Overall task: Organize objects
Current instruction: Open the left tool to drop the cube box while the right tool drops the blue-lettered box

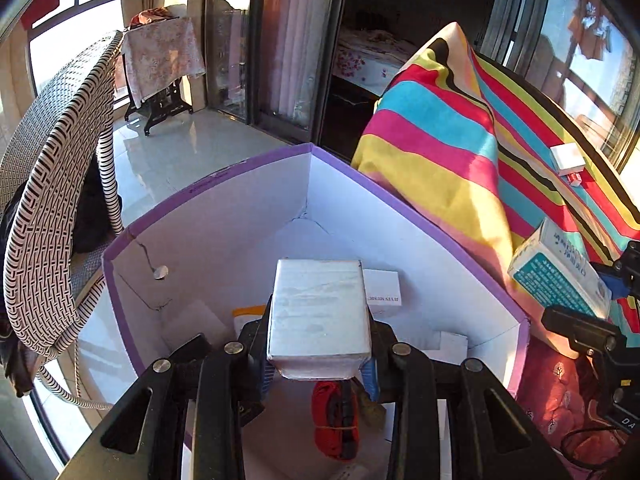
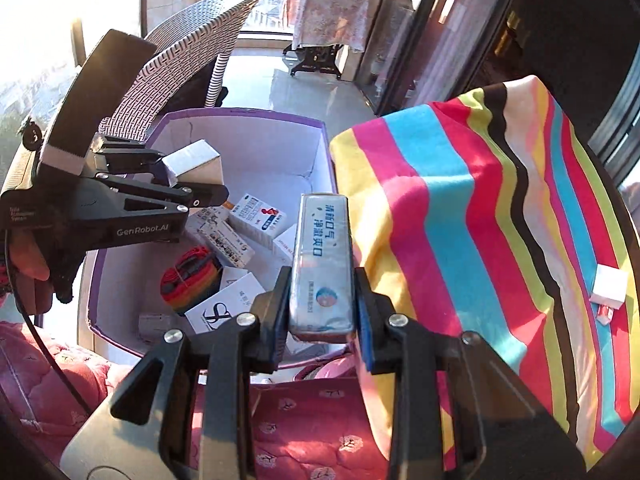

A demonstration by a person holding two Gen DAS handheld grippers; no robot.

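My left gripper [image 1: 320, 356] is shut on a plain white box [image 1: 319, 312] and holds it over the open purple-rimmed storage box [image 1: 440, 220]. It also shows in the right wrist view [image 2: 192, 184], over the storage box [image 2: 256, 114]. My right gripper [image 2: 322, 320] is shut on a teal-and-white toothpaste carton [image 2: 322, 260] at the storage box's right rim. That carton shows at the right of the left wrist view [image 1: 560, 272]. Inside the storage box lie several cartons [image 2: 260, 216] and a red-orange strap roll [image 2: 188, 280]. A small white box [image 2: 610, 289] lies on the striped pillow.
A striped pillow [image 2: 460, 216] leans right of the storage box. A red quilted cushion [image 2: 312, 420] lies underneath. A wicker chair [image 1: 48, 200] stands to the left. A cloth-covered stand [image 1: 160, 56] and glass doors are behind.
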